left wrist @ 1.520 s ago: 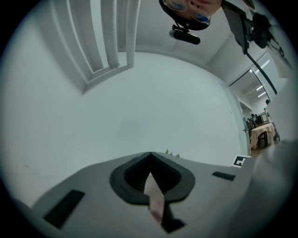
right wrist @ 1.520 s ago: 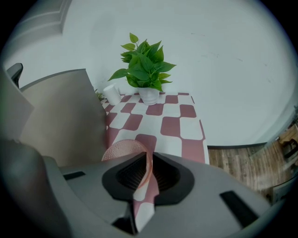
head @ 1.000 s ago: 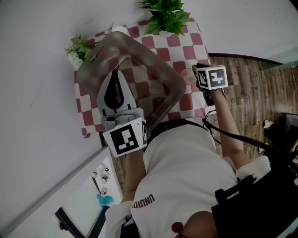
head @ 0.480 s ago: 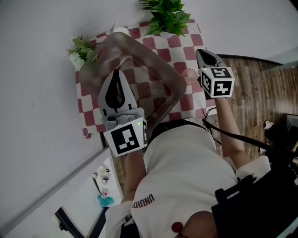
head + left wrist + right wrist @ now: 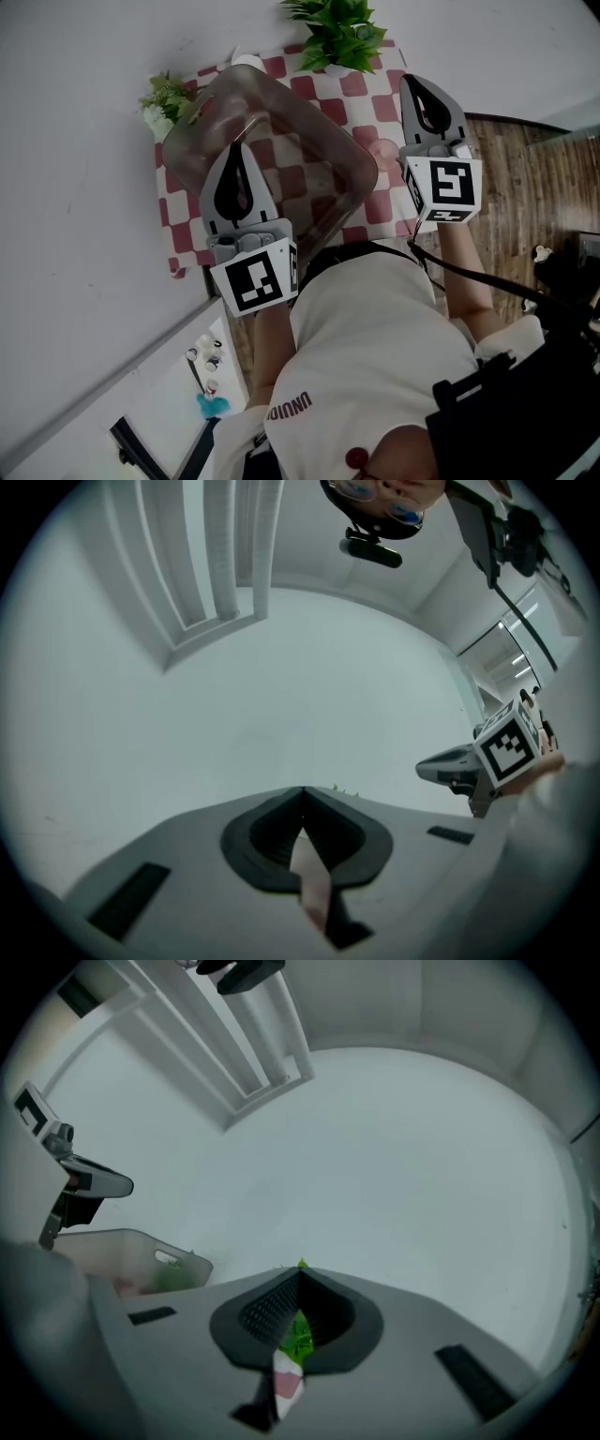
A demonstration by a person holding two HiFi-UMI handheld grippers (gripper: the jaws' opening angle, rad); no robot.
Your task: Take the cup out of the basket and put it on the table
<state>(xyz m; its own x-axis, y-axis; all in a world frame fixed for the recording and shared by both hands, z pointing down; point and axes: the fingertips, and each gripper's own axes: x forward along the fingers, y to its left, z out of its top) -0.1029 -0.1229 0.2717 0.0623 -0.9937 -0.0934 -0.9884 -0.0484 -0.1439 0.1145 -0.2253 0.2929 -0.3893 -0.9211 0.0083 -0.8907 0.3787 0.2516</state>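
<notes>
Cup (image 5: 385, 152): pinkish, standing on the checked worktop (image 5: 364, 90), centre-right of frame, between the clear basket (image 5: 192, 150) and the right gripper (image 5: 413, 81). Both jaws pressed together, holding nothing. Left gripper (image 5: 234, 147) overlaps the basket. Leafy plant (image 5: 336, 33) at top edge, smaller plant (image 5: 161, 94) upper left. Worktop's right edge lies close.

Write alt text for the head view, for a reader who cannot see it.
From above, a person in a white top holds two grippers over a red-and-white checked cloth: the left gripper above a clear basket, the right gripper beside it. A pinkish cup stands on the cloth right of the basket; two green plants sit at the far edge.
</notes>
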